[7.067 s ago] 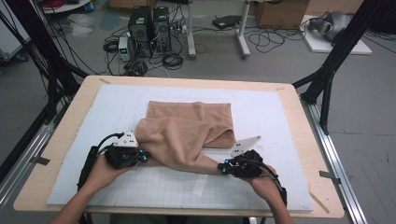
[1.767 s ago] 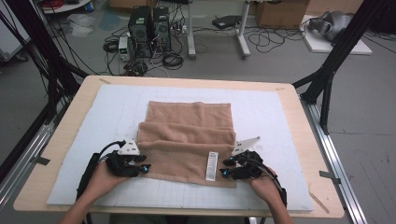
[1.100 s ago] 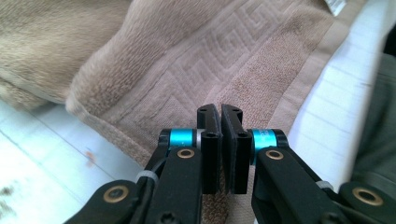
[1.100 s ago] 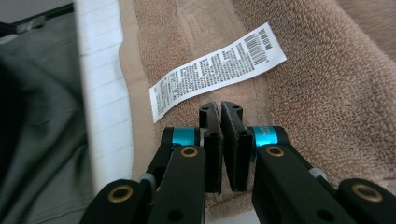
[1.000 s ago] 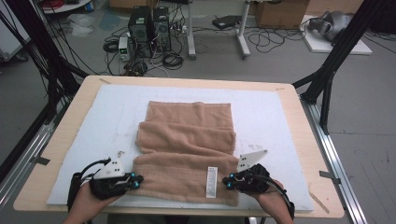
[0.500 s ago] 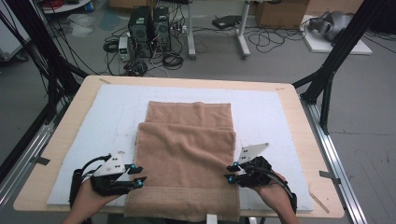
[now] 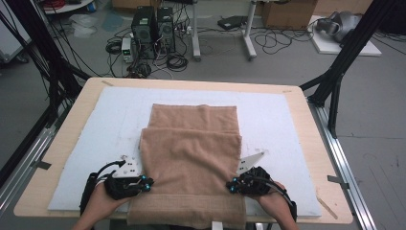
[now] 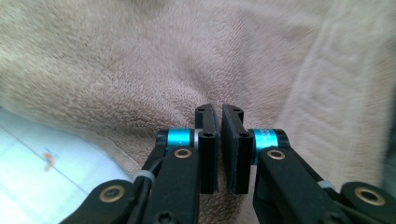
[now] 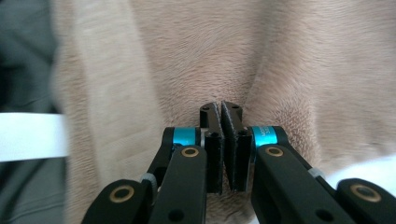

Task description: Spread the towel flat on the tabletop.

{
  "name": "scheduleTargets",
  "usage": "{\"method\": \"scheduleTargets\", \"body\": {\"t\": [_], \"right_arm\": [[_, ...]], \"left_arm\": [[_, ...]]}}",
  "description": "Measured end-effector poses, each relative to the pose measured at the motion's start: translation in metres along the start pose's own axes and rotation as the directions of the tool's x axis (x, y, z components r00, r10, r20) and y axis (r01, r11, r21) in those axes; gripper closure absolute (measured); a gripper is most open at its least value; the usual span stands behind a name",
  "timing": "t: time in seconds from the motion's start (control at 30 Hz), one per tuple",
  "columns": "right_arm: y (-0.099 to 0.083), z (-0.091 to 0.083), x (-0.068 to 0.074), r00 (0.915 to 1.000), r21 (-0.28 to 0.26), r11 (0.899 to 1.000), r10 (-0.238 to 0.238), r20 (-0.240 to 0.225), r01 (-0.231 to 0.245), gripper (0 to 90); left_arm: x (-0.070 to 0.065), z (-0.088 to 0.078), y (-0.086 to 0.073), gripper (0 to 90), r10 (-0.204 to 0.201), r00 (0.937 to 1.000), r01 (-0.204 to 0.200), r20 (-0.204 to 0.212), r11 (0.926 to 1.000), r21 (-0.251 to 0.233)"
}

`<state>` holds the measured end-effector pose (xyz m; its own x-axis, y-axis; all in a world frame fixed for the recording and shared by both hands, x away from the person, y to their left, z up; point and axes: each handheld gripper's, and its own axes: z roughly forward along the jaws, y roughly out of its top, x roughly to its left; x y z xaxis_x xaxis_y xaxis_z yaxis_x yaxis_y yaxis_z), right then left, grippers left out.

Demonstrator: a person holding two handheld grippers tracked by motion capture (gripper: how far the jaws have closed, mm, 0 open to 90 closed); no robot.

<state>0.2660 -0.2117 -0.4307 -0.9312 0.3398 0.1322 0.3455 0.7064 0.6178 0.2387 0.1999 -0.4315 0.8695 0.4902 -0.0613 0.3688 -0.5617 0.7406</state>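
A tan towel [image 7: 191, 158] lies folded on the white mat [image 7: 95, 143], and its near hem hangs over the table's front edge. My left gripper [image 7: 148, 183] is at the towel's left side and my right gripper [image 7: 231, 186] at its right side. In the left gripper view my left gripper [image 8: 219, 112] has just been closing, and its jaws pinch puckered towel [image 8: 140, 60]. In the right gripper view my right gripper [image 9: 219, 108] has also just been closing, and creases in the towel [image 9: 289, 56] run into its tips.
A white label [image 7: 216, 225] hangs from the towel's near hem, blurred in the right gripper view [image 9: 28, 135]. The wooden table [image 7: 306, 110] has black frame legs at both sides. Beyond it, computers and cables cover the floor.
The towel's top layer has been drawn toward the person until its hem and label hang over the front edge. Both grippers now sit at the towel's sides, behind that hem.
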Motion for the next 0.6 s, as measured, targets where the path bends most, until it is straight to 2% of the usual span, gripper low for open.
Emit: {"method": "scheduleTargets", "body": {"t": [0.03, 0.1, 0.13, 0.17, 0.2, 0.27, 0.37, 0.43, 0.53, 0.6], "right_arm": [[0.0, -0.003, 0.006, 0.9992, -0.019, 1.0, -0.02, -0.034, 0.019, 87.7], [0.001, -0.017, 0.021, 0.9947, -0.093, 0.994, -0.068, -0.077, 0.061, 86.7], [0.002, -0.026, 0.028, 0.9917, -0.134, 0.988, -0.09, -0.092, 0.077, 86.0], [0.004, -0.034, 0.032, 0.9905, -0.161, 0.983, -0.105, -0.088, 0.09, 85.1], [0.007, -0.04, 0.033, 0.9917, -0.169, 0.98, -0.114, -0.06, 0.102, 82.5], [0.013, -0.045, 0.027, 0.9942, -0.136, 0.985, -0.107, 0.003, 0.107, 76.7], [0.016, -0.037, 0.009, 0.9961, -0.096, 0.993, -0.069, 0.054, 0.074, 70.7], [0.016, -0.025, -0.002, 0.9979, -0.062, 0.998, -0.028, 0.059, 0.032, 66.3], [0.012, -0.007, -0.014, 0.9975, -0.029, 1.0, 0.012, 0.07, -0.01, 66.3], [0.009, 0.003, -0.018, 0.9976, -0.012, 0.999, 0.034, 0.06, -0.033, 69.2]], "left_arm": [[-0.006, -0.007, -0.002, 84.9, 0.001, 0.9999, -0.001, 0.016, 0.9999, -0.015], [-0.016, -0.024, -0.003, 83.4, 0.013, 0.9984, -0.01, 0.055, 0.9982, -0.059], [-0.019, -0.03, -0.003, 79.7, 0.015, 0.9986, -0.011, 0.05, 0.9967, -0.08], [-0.02, -0.034, -0.001, 72.7, 0.015, 0.9993, -0.012, 0.034, 0.9953, -0.096], [-0.018, -0.036, 0.001, 67.1, 0.016, 0.9996, -0.013, 0.024, 0.9952, -0.097], [-0.013, -0.033, 0.007, 63.6, 0.018, 0.9998, -0.017, 0.005, 0.9954, -0.095], [-0.005, -0.019, 0.012, 61.4, 0.012, 0.9997, -0.013, -0.021, 0.9963, -0.085], [0.0, -0.007, 0.012, 61.5, 0.009, 0.999, -0.011, -0.043, 0.9983, -0.057], [0.007, 0.009, 0.009, 63.2, 0.004, 0.9987, -0.004, -0.051, 1.0, -0.005], [0.008, 0.017, 0.004, 73.5, 0.012, 0.9994, -0.011, -0.032, 0.9997, 0.02]]}}
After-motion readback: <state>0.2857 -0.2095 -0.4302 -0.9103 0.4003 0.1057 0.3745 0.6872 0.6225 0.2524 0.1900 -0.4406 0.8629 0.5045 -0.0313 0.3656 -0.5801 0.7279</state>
